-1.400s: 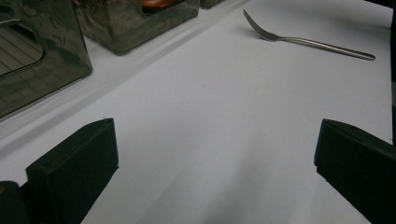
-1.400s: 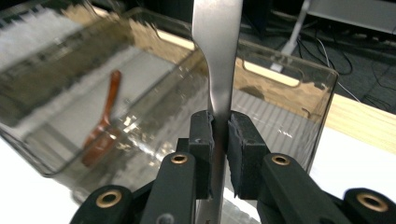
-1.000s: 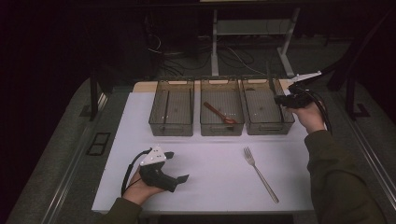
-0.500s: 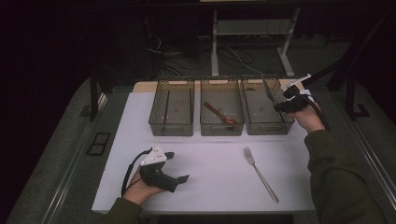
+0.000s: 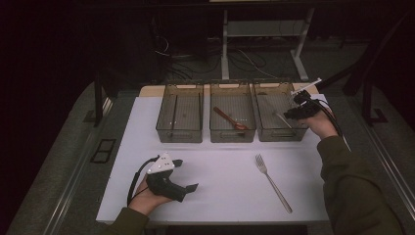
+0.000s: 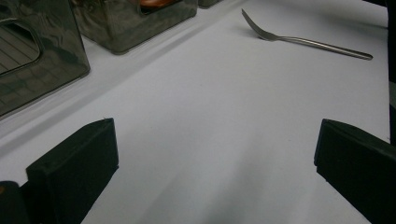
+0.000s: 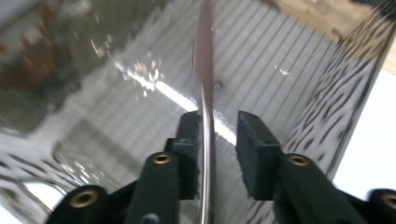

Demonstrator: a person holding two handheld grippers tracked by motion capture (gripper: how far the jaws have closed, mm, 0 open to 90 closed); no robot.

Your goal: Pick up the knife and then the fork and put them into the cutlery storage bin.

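Observation:
My right gripper (image 5: 289, 115) reaches into the right-hand clear bin (image 5: 279, 136). A slim metal utensil (image 7: 204, 84), which looks like a knife, stands between its jaws. It lies against the left pad (image 7: 189, 135), and a gap separates it from the right pad (image 7: 250, 140). These jaws have just been opening. In the high view the utensil (image 5: 283, 119) slants down inside the bin. My left gripper (image 5: 186, 174) rests on the white table top (image 5: 220, 166) at the near left, its jaws (image 6: 215, 163) wide open and empty. A steel fork (image 5: 273, 182) lies on the table at the near right.
Three clear bins stand in a row at the back. The left bin (image 5: 179, 133) looks empty and the middle bin (image 5: 232, 137) holds a reddish-brown spoon (image 5: 229, 118). From the left gripper view the fork (image 6: 303, 41) lies ahead. Dark floor and cables surround the table.
My right gripper has sunk a little into the right bin with the utensil. My left gripper has stayed where it was.

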